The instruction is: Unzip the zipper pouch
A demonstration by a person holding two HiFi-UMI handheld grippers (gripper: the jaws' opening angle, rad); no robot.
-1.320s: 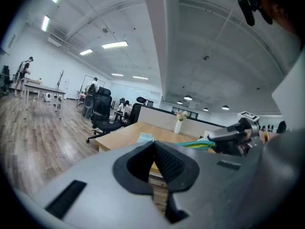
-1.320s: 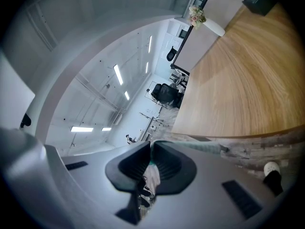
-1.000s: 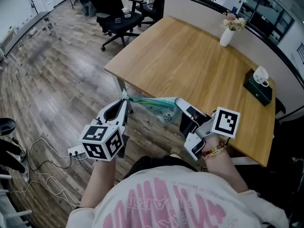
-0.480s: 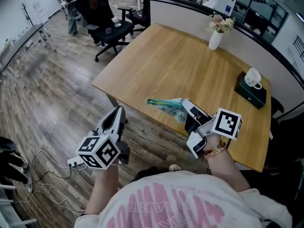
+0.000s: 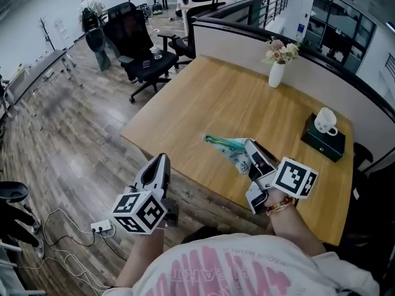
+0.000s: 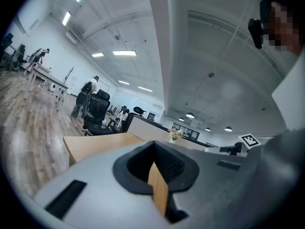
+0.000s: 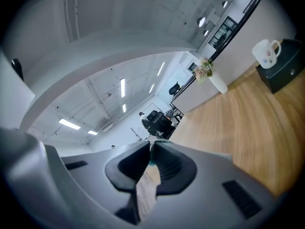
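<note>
The zipper pouch (image 5: 227, 150), pale with a teal zipper edge, hangs low over the near part of the wooden table (image 5: 203, 100). My right gripper (image 5: 249, 148) holds its right end; its jaws are opening slightly, with a thin fold of the pouch (image 7: 146, 190) still pinched between them. From its own camera the right gripper (image 7: 150, 149) points across the table. My left gripper (image 5: 160, 161) is off the table's near-left edge, apart from the pouch and shut on nothing. In its own view the left gripper (image 6: 154, 146) shows only table wood in the slit.
A white vase of flowers (image 5: 276, 73) stands at the table's far edge. A dark box (image 5: 327, 143) with a white mug (image 5: 323, 121) on it sits far right. Office chairs (image 5: 139, 57) stand beyond the left corner. Cables and a power strip (image 5: 100, 228) lie on the floor.
My left gripper let go of the pouch's zipper end, closed, and dropped back toward the person. The right gripper kept the pouch, which now hangs over the table.
</note>
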